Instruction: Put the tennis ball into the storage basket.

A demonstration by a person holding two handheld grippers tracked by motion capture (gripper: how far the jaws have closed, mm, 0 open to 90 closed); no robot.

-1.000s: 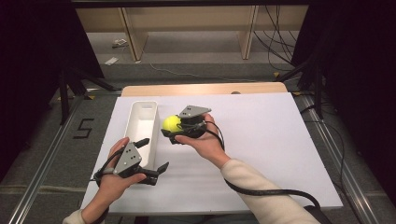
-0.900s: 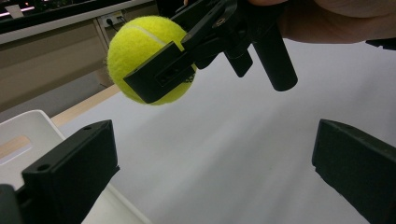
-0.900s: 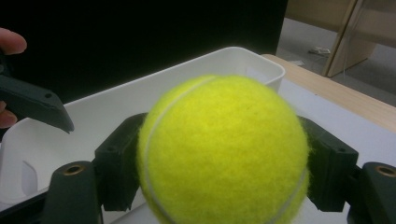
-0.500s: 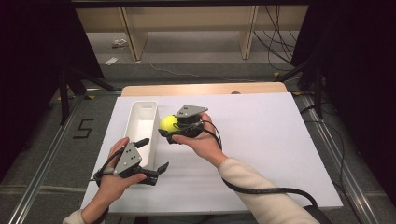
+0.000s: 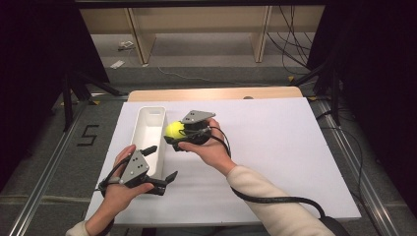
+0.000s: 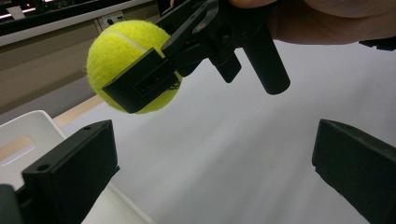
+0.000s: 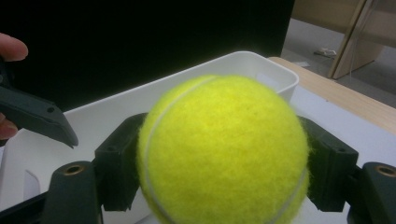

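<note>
Between the two black jaws of the right gripper (image 5: 173,135) sat the tennis ball (image 5: 174,130), squeezed on both sides and held up off the white tabletop (image 5: 275,147). From where I stood it hung right beside the long edge of the white bin (image 5: 147,129), not over it. The right gripper view had the bin's rim just past the ball. Nearer the person, the left gripper (image 5: 160,164) rested by the bin's near end, jaws spread wide with nothing in them.
</note>
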